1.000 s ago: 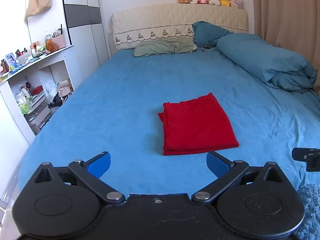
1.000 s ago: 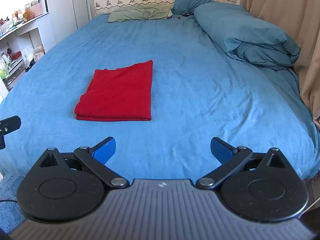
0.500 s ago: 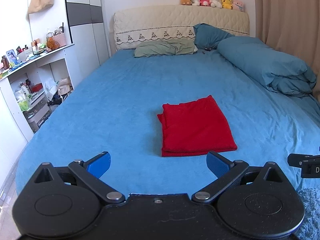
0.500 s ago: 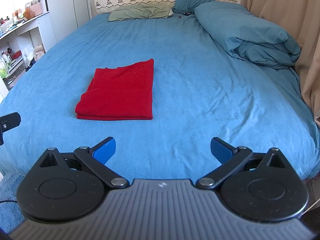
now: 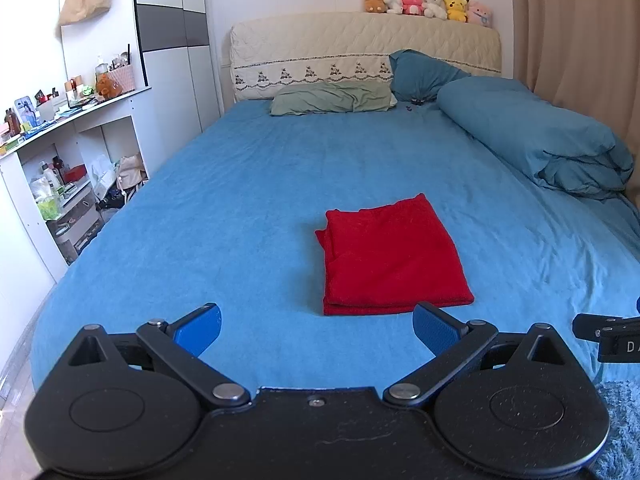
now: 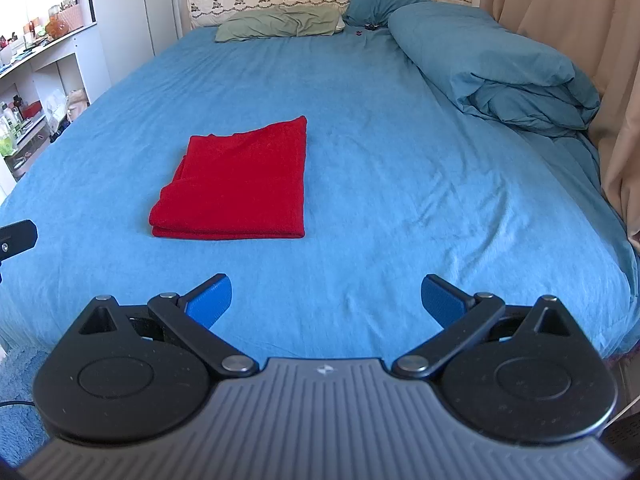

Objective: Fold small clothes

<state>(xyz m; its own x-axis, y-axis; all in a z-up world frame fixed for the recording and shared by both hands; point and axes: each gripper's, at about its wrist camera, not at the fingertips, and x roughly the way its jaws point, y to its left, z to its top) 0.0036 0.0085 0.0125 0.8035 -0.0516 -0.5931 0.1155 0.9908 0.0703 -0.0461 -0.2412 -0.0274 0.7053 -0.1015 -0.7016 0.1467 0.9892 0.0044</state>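
A red garment (image 5: 390,254) lies folded into a flat rectangle on the blue bed sheet (image 5: 248,200); in the right wrist view the red garment (image 6: 236,184) sits left of centre. My left gripper (image 5: 316,326) hovers open just short of its near edge, nothing between the blue pads. My right gripper (image 6: 326,300) is open too, over bare blue sheet (image 6: 400,160) to the right of the cloth. The tip of the right gripper shows at the left wrist view's right edge.
A rolled teal duvet (image 5: 532,136) lies along the bed's right side, with pillows (image 5: 332,98) and a headboard (image 5: 360,46) at the far end. White shelves (image 5: 68,160) full of small items stand on the left. A beige curtain (image 6: 568,20) hangs on the right.
Both grippers have drawn back slightly from the bed and the left view has tilted up a little; the red garment lies unmoved. Both stay open.
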